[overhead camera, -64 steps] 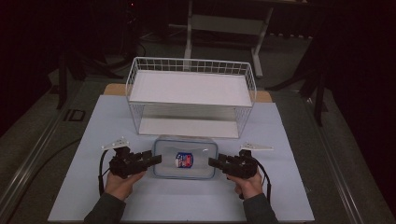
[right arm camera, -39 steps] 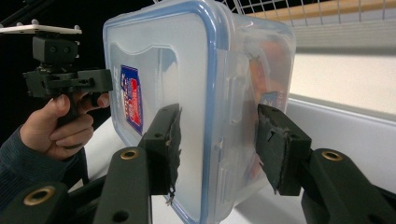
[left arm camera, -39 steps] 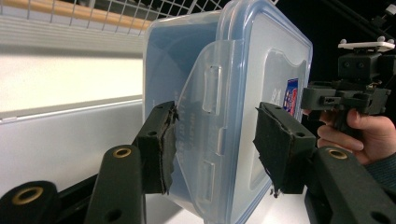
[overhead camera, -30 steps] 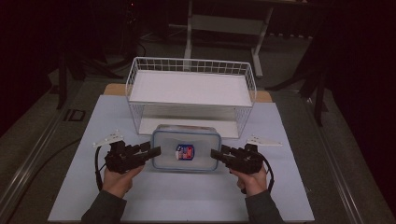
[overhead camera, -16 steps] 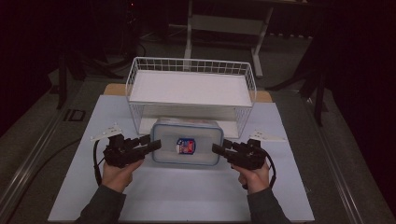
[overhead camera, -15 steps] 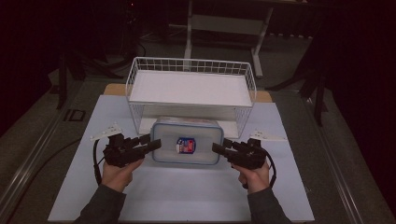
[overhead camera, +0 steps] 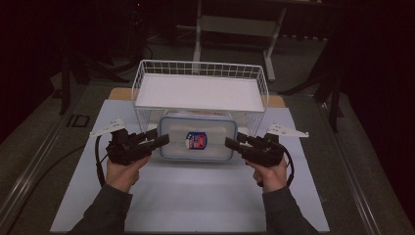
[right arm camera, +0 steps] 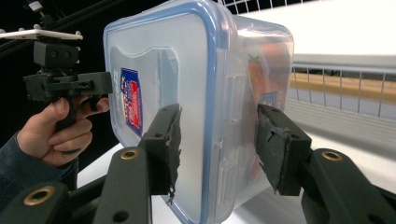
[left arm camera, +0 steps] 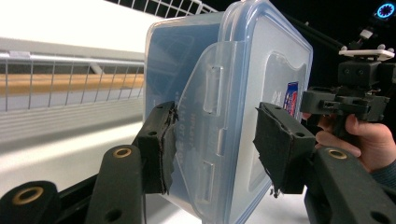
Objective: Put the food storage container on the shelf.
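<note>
The clear plastic lidded box with blue rim (overhead camera: 197,138) hangs btwn both grippers, long axis running left-right, its far edge just at the lower opening of the white wire two-tier rack (overhead camera: 147,81). Left gripper (overhead camera: 163,140) and right gripper (overhead camera: 230,143) each clamp a short end, equally near. Vs 2 s ago, the box has come up off the white table mat (overhead camera: 191,196) and moved farther toward the rack.

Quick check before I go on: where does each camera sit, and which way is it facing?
High view: above the person's side, facing forward and down at container and wire shelf; both forearms show.
Left gripper view: on the left gripper, facing the container's end; the right gripper beyond.
Right gripper view: on the right gripper, facing the opposite end.
Shared: the container's red-blue label.
</note>
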{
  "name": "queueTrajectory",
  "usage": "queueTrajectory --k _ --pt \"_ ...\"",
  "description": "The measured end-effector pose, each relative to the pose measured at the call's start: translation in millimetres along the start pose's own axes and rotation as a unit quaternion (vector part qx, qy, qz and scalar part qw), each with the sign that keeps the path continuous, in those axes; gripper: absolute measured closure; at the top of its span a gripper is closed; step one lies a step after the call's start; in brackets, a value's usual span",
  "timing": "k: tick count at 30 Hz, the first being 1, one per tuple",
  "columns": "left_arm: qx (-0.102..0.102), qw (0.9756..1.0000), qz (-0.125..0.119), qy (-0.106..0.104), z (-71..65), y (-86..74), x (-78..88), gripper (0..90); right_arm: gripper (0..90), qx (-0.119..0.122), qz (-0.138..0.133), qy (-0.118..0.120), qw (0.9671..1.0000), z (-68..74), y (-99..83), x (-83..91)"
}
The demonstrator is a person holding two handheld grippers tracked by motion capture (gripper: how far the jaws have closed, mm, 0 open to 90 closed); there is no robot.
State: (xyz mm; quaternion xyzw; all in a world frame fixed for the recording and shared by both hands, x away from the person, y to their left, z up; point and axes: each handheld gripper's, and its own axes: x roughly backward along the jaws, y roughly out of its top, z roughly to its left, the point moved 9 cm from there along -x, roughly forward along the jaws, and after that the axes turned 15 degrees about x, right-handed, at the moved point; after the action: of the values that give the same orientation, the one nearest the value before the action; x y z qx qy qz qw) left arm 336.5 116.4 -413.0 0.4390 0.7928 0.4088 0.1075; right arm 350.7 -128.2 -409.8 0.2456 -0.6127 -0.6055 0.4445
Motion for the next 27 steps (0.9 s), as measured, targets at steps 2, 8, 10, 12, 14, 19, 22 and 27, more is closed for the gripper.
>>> queueTrajectory --k 2,8,10,12,14,19,22,27 --pt "-0.001 1.0000 -0.002 0.000 -0.9 3.3 -0.1 49.1 51.8 0.004 -0.001 -0.001 1.0000 -0.9 4.1 0.0" --pt "-0.009 0.9999 -0.008 -0.006 -4.5 15.8 -1.0 49.1 51.8 0.014 -0.006 -0.003 0.9999 -3.5 17.2 -0.5" --pt "-0.011 0.9999 -0.009 -0.007 -5.6 20.3 -1.4 49.1 51.8 0.018 -0.007 -0.005 0.9998 -4.1 22.0 -0.3" --pt "-0.014 0.9998 -0.011 -0.008 -7.4 25.1 -1.7 49.2 51.8 0.023 -0.010 -0.006 0.9997 -5.2 27.0 -0.4" --pt "-0.018 0.9997 -0.014 -0.009 -9.1 30.1 -2.0 49.2 51.7 0.025 -0.012 -0.007 0.9996 -6.5 31.7 -0.6" --pt "-0.029 0.9994 -0.019 -0.009 -13.4 42.7 -2.4 49.2 51.8 0.031 -0.018 -0.007 0.9993 -9.6 42.7 -1.4" --pt "-0.035 0.9991 -0.022 -0.008 -15.9 50.0 -2.7 49.1 51.8 0.032 -0.023 -0.006 0.9992 -11.6 48.6 -2.2" --pt "-0.039 0.9987 -0.030 -0.011 -17.7 60.0 -4.4 49.1 51.8 0.038 -0.030 -0.008 0.9988 -15.0 58.2 -3.3"
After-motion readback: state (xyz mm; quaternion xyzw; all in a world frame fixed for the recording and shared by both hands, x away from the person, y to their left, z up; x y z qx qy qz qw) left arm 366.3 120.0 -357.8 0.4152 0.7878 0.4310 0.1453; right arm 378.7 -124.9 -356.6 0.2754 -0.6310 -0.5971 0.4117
